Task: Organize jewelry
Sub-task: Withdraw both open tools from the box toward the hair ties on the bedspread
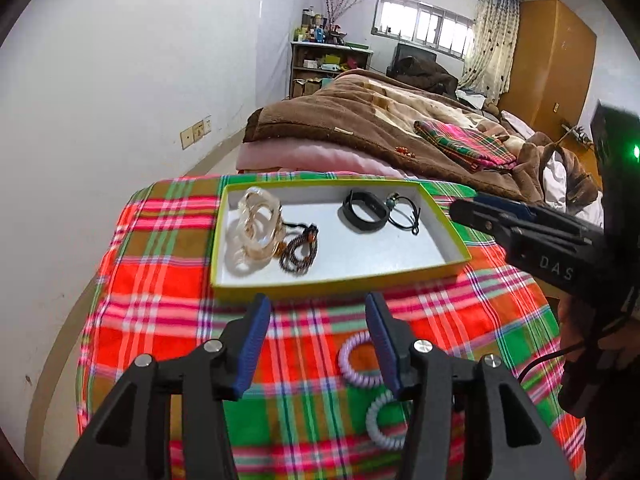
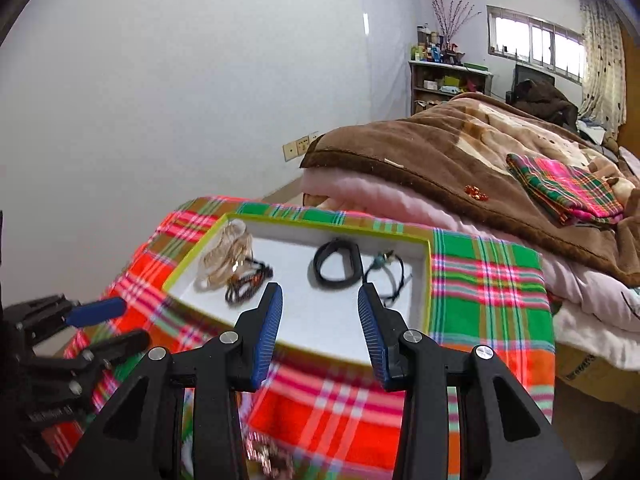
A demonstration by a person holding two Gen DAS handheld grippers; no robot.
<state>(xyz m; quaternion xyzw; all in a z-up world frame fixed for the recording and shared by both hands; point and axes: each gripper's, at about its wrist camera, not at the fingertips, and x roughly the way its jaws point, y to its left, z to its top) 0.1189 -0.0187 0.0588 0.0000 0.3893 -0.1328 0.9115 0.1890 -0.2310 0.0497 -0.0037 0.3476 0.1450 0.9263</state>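
A shallow white tray with a yellow-green rim [image 1: 340, 280] lies on a plaid cloth. It holds clear bangles [image 1: 256, 224], a dark beaded bracelet [image 1: 298, 250], a black band [image 1: 366, 212] and a black cord with a green bead [image 1: 404, 212]. Two lilac spiral hair ties [image 1: 356, 360] lie on the cloth in front of the tray. My left gripper [image 1: 316, 304] hovers open over them, holding nothing. My right gripper [image 2: 320, 292] stands open above the tray's [image 2: 428, 280] near edge, also with nothing in it. Each gripper shows in the other's view: right gripper [image 1: 464, 204], left gripper [image 2: 134, 320].
The plaid cloth [image 1: 160, 280] covers a small surface beside a bed with a brown blanket [image 1: 360, 128] and a folded plaid cloth [image 1: 468, 144]. A white wall [image 1: 120, 100] runs along the left. A blurred glittery piece [image 2: 264, 452] lies at the cloth's near edge.
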